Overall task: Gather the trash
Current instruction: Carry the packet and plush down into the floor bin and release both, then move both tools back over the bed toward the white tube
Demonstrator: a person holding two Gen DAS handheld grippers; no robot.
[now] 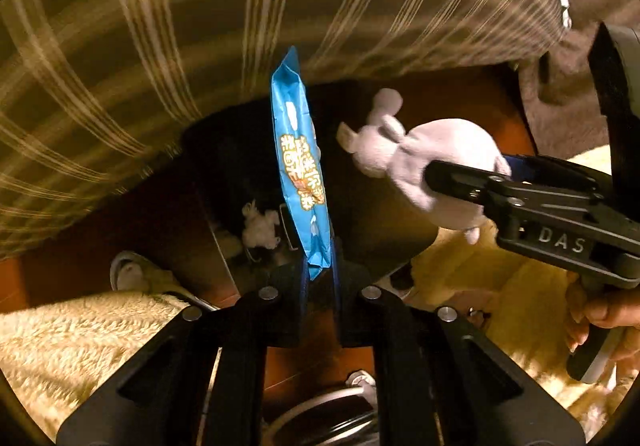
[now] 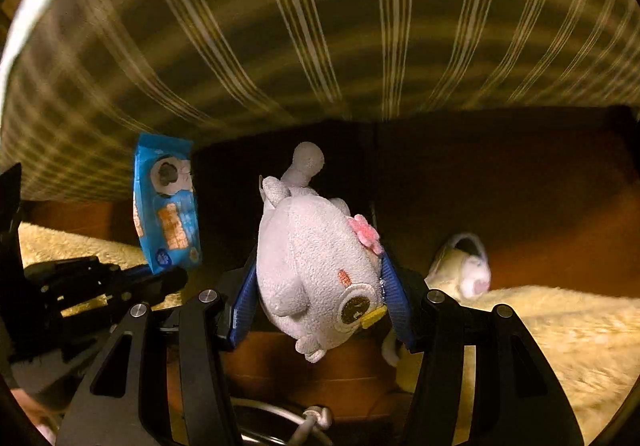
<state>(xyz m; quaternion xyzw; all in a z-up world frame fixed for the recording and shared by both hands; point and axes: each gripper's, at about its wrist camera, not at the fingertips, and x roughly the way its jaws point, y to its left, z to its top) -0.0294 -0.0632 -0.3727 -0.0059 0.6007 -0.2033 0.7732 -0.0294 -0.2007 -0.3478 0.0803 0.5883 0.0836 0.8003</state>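
The left tool (image 1: 320, 278) pinches the blue snack packet (image 1: 300, 165) by its bottom edge; the right tool (image 2: 316, 286) clamps a grey plush toy (image 2: 316, 266). Striped fabric (image 2: 320, 25) behind is blurred. Only the right view shows the toy's pink flower (image 2: 364, 232).

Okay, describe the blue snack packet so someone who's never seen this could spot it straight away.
Below the striped bedspread, two grippers hang side by side. The left gripper pinches the blue snack packet by one end. It is flat and glossy with orange lettering, unlike the fuzzy white plush toy beside it.
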